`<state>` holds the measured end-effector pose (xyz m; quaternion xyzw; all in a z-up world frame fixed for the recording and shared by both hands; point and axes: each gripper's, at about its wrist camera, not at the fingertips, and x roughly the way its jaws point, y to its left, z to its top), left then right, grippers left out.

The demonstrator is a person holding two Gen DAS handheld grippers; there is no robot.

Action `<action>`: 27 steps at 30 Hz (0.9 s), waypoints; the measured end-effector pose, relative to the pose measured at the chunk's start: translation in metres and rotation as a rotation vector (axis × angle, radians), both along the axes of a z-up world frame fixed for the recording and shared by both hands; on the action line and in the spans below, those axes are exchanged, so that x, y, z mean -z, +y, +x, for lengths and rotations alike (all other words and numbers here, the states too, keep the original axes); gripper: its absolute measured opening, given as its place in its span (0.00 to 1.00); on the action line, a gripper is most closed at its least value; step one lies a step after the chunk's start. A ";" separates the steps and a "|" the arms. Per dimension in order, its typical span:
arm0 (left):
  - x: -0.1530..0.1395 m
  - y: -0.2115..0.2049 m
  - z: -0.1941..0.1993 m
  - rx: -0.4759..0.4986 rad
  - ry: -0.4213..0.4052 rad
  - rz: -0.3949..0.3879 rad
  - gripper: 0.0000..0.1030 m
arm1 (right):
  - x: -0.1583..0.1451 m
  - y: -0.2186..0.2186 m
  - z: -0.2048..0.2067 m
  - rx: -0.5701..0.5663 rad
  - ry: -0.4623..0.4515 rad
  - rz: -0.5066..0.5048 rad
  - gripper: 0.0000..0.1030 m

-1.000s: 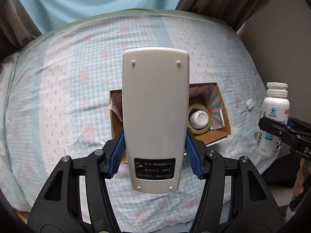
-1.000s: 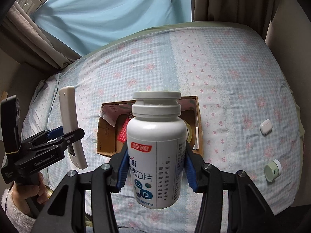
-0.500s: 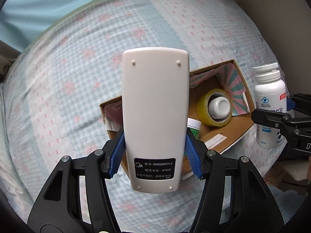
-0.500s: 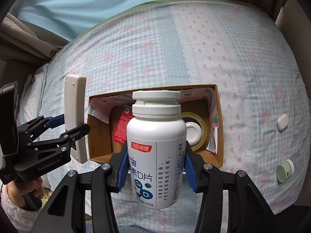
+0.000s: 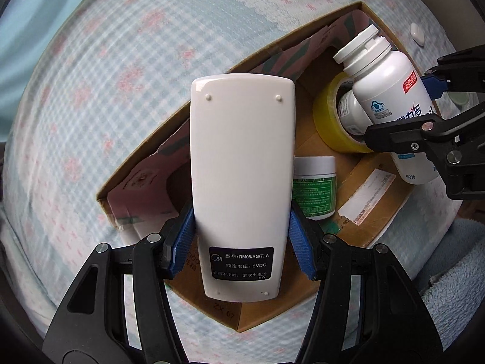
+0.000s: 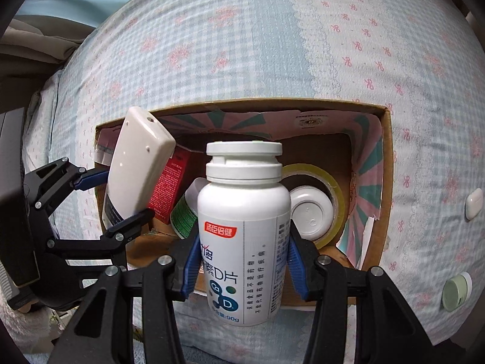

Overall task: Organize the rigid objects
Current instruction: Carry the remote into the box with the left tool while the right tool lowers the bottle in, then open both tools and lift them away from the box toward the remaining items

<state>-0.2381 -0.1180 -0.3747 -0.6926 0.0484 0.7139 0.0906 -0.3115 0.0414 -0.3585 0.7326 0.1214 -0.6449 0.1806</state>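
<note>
Left gripper [image 5: 242, 247]: black plastic frame, triangular cut-outs, silver screws at pivots, blue ribbed pads [image 5: 182, 244]. Right gripper [image 6: 241, 262]: same build, blue pads [image 6: 191, 268], silver screws beside them.

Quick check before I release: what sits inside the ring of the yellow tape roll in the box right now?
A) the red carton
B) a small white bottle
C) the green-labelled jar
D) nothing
B: in the right wrist view a small white bottle sits inside the ring of the yellow tape roll in the cardboard box.
</note>
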 end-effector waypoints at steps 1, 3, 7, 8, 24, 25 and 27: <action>0.002 0.000 -0.001 0.010 -0.006 0.013 0.53 | 0.003 0.000 -0.001 0.000 -0.012 -0.006 0.45; 0.004 0.002 -0.002 0.037 -0.013 0.041 0.53 | 0.010 0.002 -0.001 0.018 -0.042 -0.026 0.45; 0.009 0.006 0.002 0.088 -0.022 0.052 0.53 | 0.017 0.005 0.000 0.046 -0.078 -0.060 0.45; 0.009 0.007 0.003 0.094 -0.025 0.052 0.53 | 0.018 0.004 0.001 0.038 -0.079 -0.064 0.45; -0.021 -0.007 0.044 -0.015 0.054 0.055 1.00 | -0.014 0.026 0.005 0.088 0.026 -0.031 1.00; -0.023 -0.007 0.045 -0.022 0.062 0.056 1.00 | -0.016 0.022 0.007 0.081 0.036 -0.026 1.00; -0.030 -0.007 0.047 -0.029 0.075 0.057 1.00 | -0.021 0.018 0.010 0.062 0.046 -0.013 1.00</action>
